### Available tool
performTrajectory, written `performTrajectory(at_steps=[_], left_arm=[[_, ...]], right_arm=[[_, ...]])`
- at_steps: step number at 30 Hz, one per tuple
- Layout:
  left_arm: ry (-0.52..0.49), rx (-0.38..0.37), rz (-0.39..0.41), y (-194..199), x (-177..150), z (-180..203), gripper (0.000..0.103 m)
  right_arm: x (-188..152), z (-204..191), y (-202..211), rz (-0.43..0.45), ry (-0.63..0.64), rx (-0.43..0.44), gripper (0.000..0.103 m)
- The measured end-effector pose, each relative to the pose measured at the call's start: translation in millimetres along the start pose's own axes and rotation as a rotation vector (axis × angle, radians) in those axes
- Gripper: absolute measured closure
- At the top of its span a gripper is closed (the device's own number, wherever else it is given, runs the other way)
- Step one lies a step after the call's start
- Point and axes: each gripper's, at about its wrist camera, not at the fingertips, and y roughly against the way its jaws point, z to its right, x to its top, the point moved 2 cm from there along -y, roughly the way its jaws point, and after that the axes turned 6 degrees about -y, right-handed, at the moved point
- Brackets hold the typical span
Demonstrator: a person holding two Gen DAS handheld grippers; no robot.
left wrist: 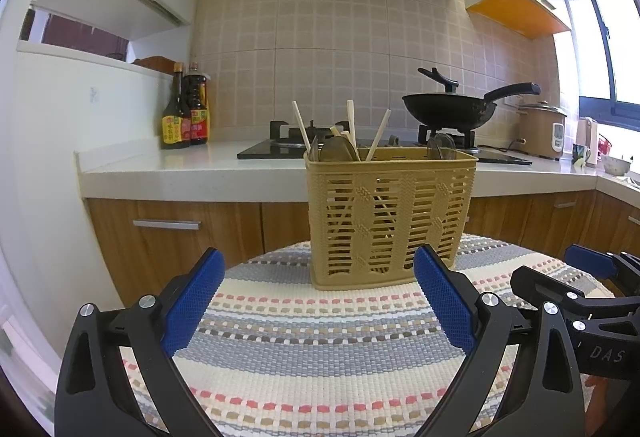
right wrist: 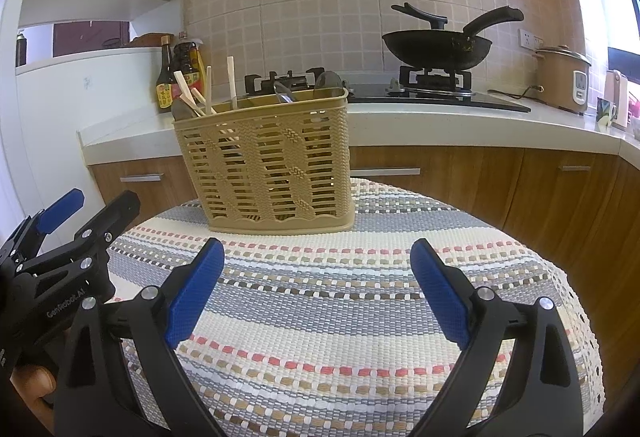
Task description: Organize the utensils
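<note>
Both grippers hover low over the striped cloth (left wrist: pixel 320 357), nothing held. Left gripper (left wrist: pixel 320 301): jaws spread wide, empty. Right gripper (right wrist: pixel 316 289): same, wide and empty.

Basket (left wrist: pixel 392 221) stands upright at far side of cloth, ahead of both grippers, apart from them; slightly right of centre for left gripper, left of centre for right. Chopsticks (left wrist: pixel 376 135) lean out of its left end, spoons (left wrist: pixel 338 149) w/ them, one more utensil (left wrist: pixel 440 147) at right end.

Judgement: looks like a start or end pose; no loose utensils on cloth, so can't tell which. If sorting remains, next move = reach fwd and up to the rim, narrow jaws on one stick w/o tipping basket.

Stove & wok (left wrist: pixel 452 109) behind, not involved.
</note>
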Motion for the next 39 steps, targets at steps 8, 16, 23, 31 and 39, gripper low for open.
performTrajectory(at_steps=[8,16,23,31,39], left_arm=[[0.000,-0.001,0.000,0.1,-0.1,1.0,0.011],[-0.003,-0.002,0.000,-0.1,0.1,1.1,0.011],[-0.002,-0.004,-0.004,-0.1,-0.4,1.8,0.011],[-0.001,-0.012,-0.008,-1.1,-1.4,2.4,0.011],[-0.001,-0.015,-0.009,-0.8,-1.6,3.4,0.011]], right_arm=[[0.0,-0.1,0.2,0.002,-0.001,-0.001,0.013],[-0.5,0.5,-0.1,-0.001,-0.005,0.000,0.013],[-1.0,-0.2,0.4,-0.001,-0.004,-0.001,0.013],[-0.6,0.1,0.5,0.001,-0.009,-0.005,0.013],[-0.8,-0.1,0.1,0.003,-0.005,-0.006,0.013]])
